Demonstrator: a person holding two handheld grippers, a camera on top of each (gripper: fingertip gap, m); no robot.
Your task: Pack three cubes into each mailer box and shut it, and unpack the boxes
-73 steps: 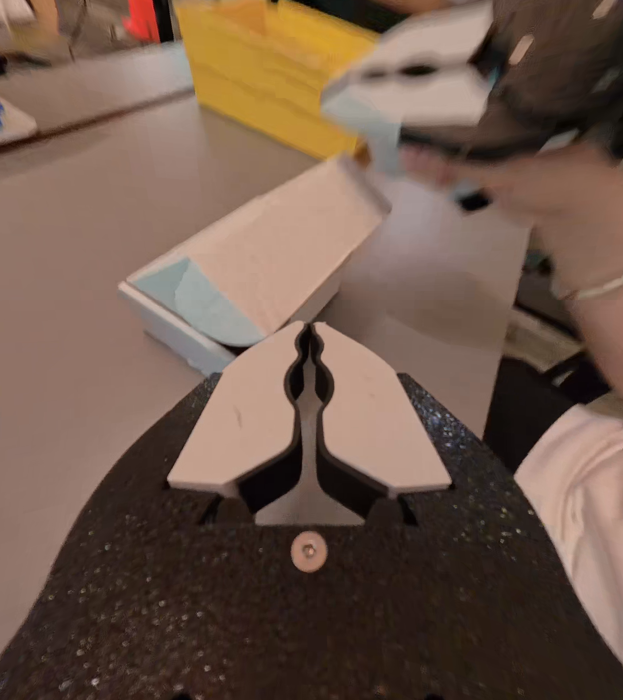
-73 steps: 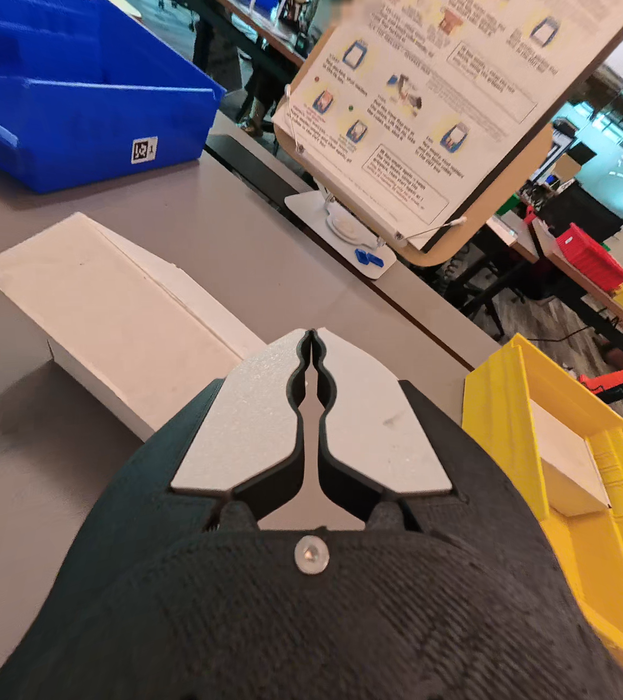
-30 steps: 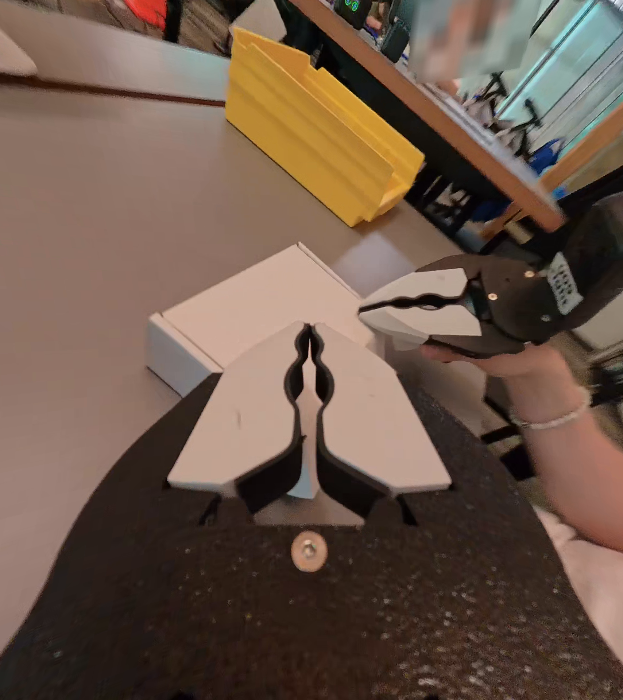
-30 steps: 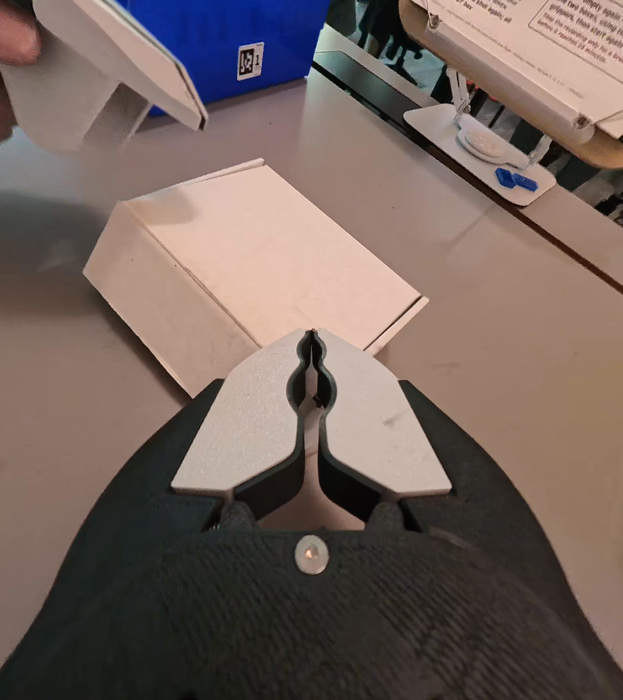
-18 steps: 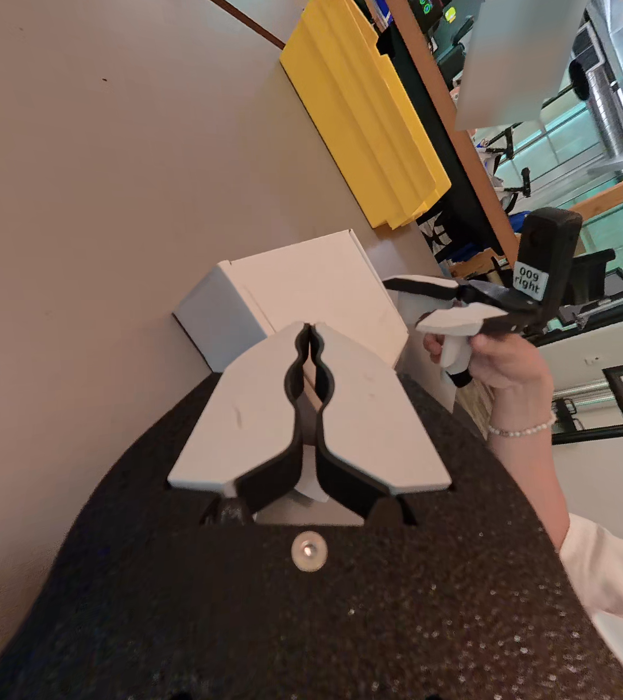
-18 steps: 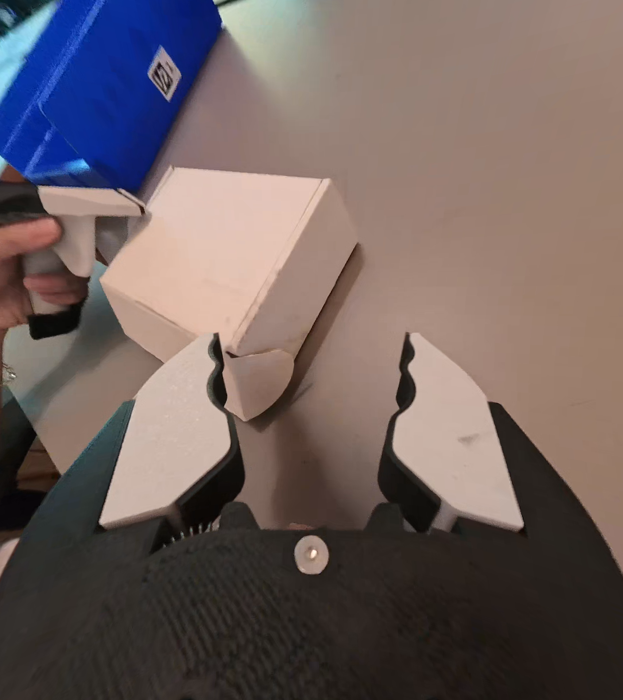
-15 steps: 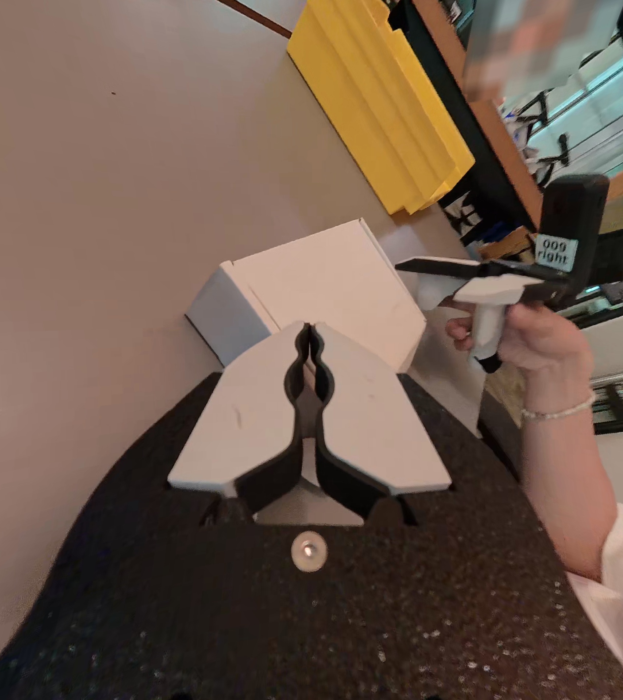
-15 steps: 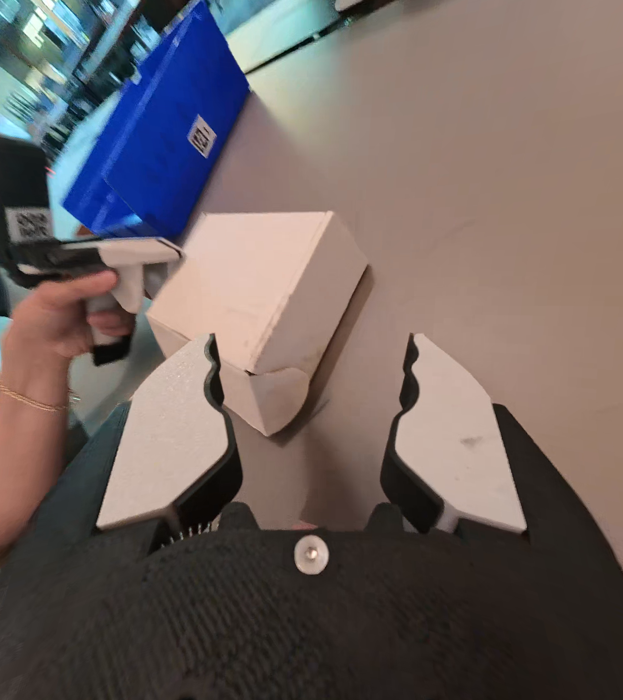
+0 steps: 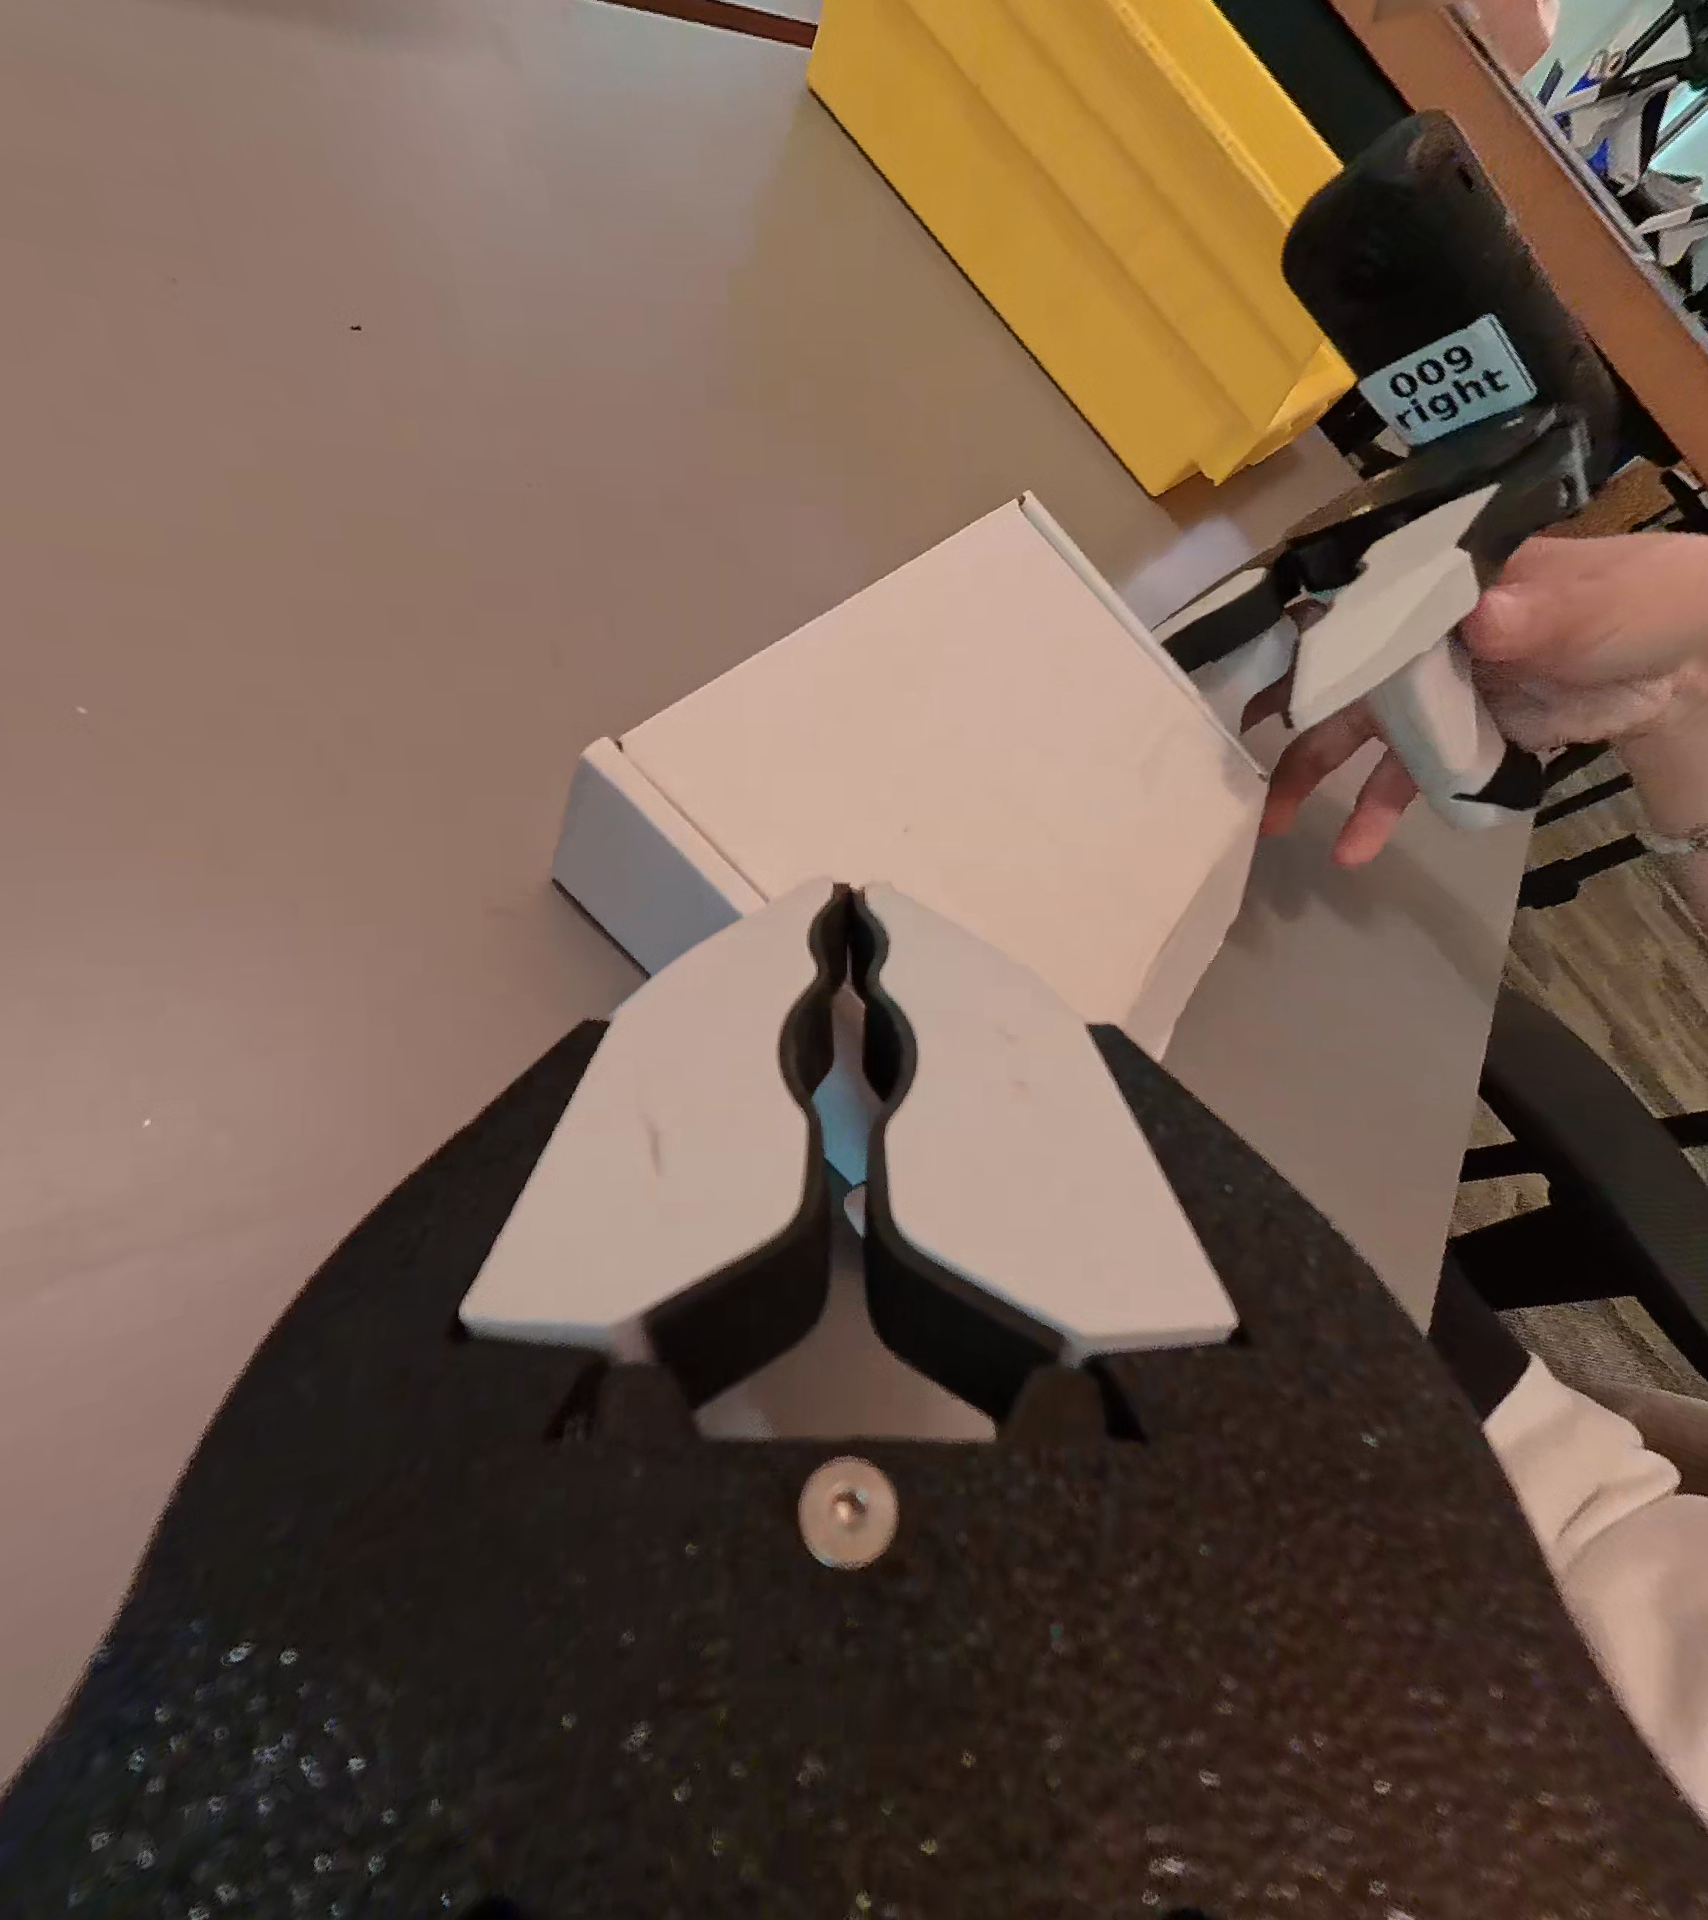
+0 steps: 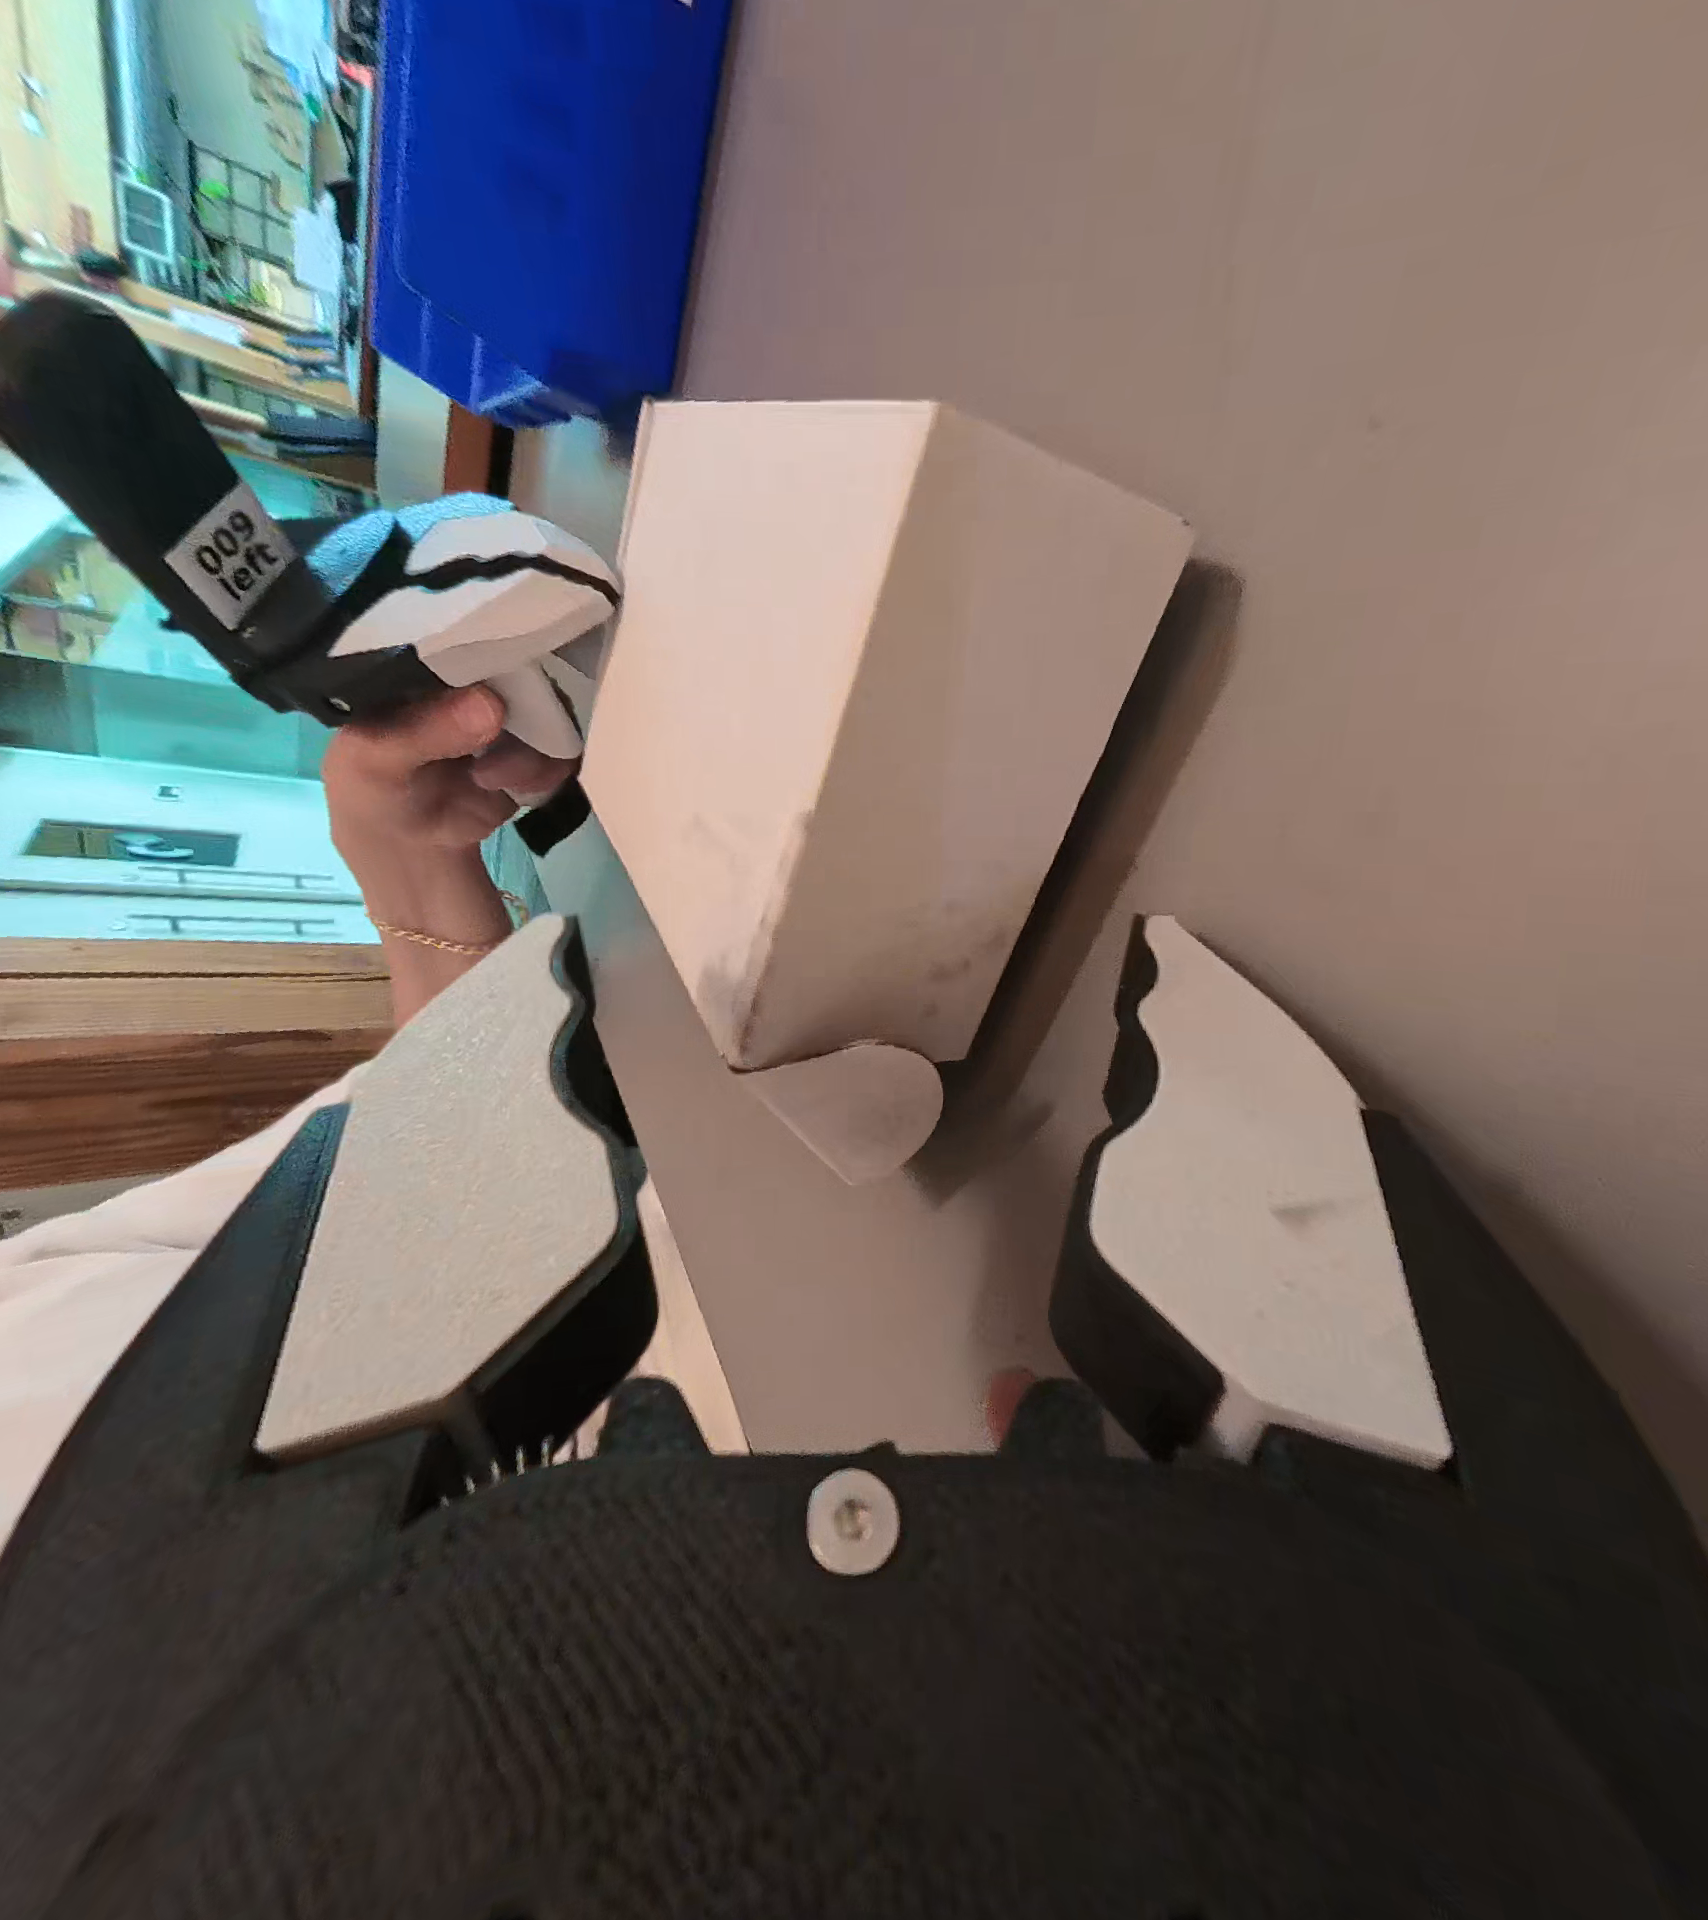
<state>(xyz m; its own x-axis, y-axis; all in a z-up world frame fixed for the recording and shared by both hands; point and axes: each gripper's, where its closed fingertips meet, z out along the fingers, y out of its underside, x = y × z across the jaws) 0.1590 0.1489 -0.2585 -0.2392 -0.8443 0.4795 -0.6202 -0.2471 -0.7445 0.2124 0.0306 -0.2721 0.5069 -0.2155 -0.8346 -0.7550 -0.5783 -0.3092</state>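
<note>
The left tongs (image 9: 845, 904) are closed, with the tips meeting at centre frame of the left wrist view. A pale sliver shows in the gap between the fingers, lower down; whether it is a box flap held in the grip cannot be determined. In the right wrist view the left tongs (image 10: 611, 594) touch the left face of the mailer box (image 10: 829, 665).

The right tongs (image 10: 855, 997) are wide open and hold nothing. 1.0 s ago they were closed; they opened by 0.6 s ago and have remained open since. Both fingers now straddle the near corner of the mailer box, where a rounded side flap (image 10: 860, 1112) projects, lower centre of the frame. No contact between flap and fingers is visible.

The mailer box (image 9: 943, 748) lies on the grey desk (image 9: 258, 520), lid down, at centre frame of the left wrist view. The right tongs (image 9: 1234, 623) are at its right edge. A yellow bin (image 9: 1089, 208) stands at upper right of that view; a blue bin (image 10: 538, 187) stands at upper left of the right wrist view. No cubes are visible in either view.

Assessment: the opening of the right tongs indicates preparation to pinch the projecting flap while the left tongs steady the opposite side. Whether the flap is to be tucked in to finish shutting, or pulled out to begin unpacking, cannot be established from these views.
</note>
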